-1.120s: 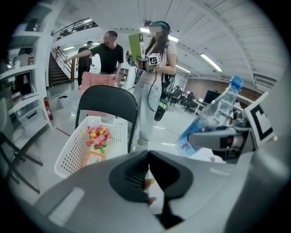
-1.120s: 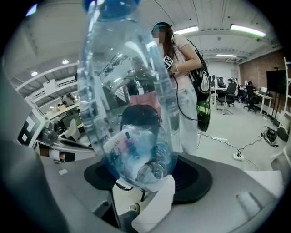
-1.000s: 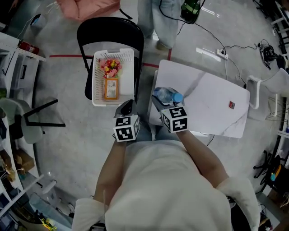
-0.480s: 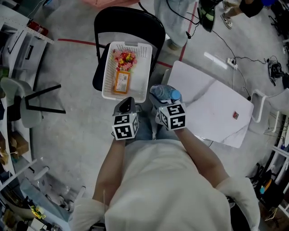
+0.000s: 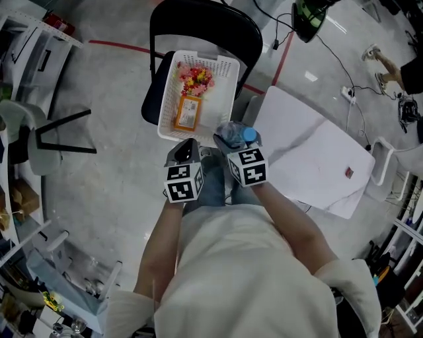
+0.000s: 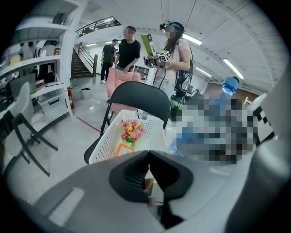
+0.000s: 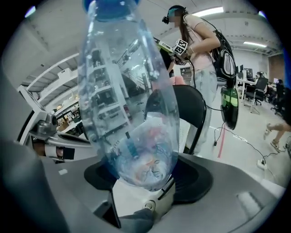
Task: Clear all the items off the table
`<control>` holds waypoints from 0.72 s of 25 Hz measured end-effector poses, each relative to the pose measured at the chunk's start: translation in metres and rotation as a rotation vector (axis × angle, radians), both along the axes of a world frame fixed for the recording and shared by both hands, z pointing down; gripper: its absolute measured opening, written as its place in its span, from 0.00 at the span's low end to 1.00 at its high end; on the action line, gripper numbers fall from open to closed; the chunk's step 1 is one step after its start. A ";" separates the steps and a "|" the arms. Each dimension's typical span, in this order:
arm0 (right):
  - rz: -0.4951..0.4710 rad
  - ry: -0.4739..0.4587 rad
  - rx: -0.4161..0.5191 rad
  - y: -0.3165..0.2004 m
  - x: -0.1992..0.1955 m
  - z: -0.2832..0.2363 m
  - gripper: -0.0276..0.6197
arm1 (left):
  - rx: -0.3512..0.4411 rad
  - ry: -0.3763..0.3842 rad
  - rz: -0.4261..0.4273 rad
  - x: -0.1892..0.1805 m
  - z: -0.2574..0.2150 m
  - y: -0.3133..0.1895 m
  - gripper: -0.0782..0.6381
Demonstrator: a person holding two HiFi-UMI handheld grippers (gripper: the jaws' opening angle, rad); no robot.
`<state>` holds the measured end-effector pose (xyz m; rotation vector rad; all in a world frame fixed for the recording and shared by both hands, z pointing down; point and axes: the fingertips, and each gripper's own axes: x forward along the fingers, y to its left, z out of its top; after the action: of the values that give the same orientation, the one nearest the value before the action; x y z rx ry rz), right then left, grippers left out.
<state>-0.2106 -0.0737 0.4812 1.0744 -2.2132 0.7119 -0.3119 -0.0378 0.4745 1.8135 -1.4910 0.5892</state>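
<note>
Clear bottle (image 7: pixel 127 104) clenched between right gripper (image 5: pixel 231 144) fingers (image 7: pixel 198 176), left gripper (image 5: pixel 187 148) fingers (image 6: pixel 129 175) pressed together empty, beside white basket (image 5: pixel 168 100)

bottle (image 7: pixel 132 91): clear glossy plastic, blue plastic cap | basket (image 5: pixel 168 99): white perforated plastic, matt | table (image 5: pixel 310 165): smooth white top, faint grey veining | chair (image 5: pixel 205 16): matt black back | floor (image 5: pixel 106 165): smooth grey, slight sheen | shirt (image 5: pixel 251 277): pale matt cloth
</note>
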 end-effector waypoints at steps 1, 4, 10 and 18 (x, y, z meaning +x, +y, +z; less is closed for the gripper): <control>-0.004 0.002 -0.009 -0.001 -0.004 0.004 0.56 | -0.003 0.000 -0.001 -0.002 0.003 -0.001 0.12; -0.015 0.010 -0.033 -0.002 -0.013 0.017 0.56 | -0.012 0.003 -0.003 -0.006 0.010 -0.003 0.12; -0.030 0.039 -0.084 -0.003 -0.024 0.041 0.57 | -0.035 0.009 -0.011 -0.013 0.023 -0.004 0.12; -0.026 0.064 -0.161 -0.008 -0.030 0.067 0.57 | -0.066 0.020 -0.017 -0.020 0.041 -0.008 0.12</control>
<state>-0.2409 -0.0821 0.5484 0.9730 -2.0737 0.8179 -0.3320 -0.0454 0.5151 1.7497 -1.4554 0.6028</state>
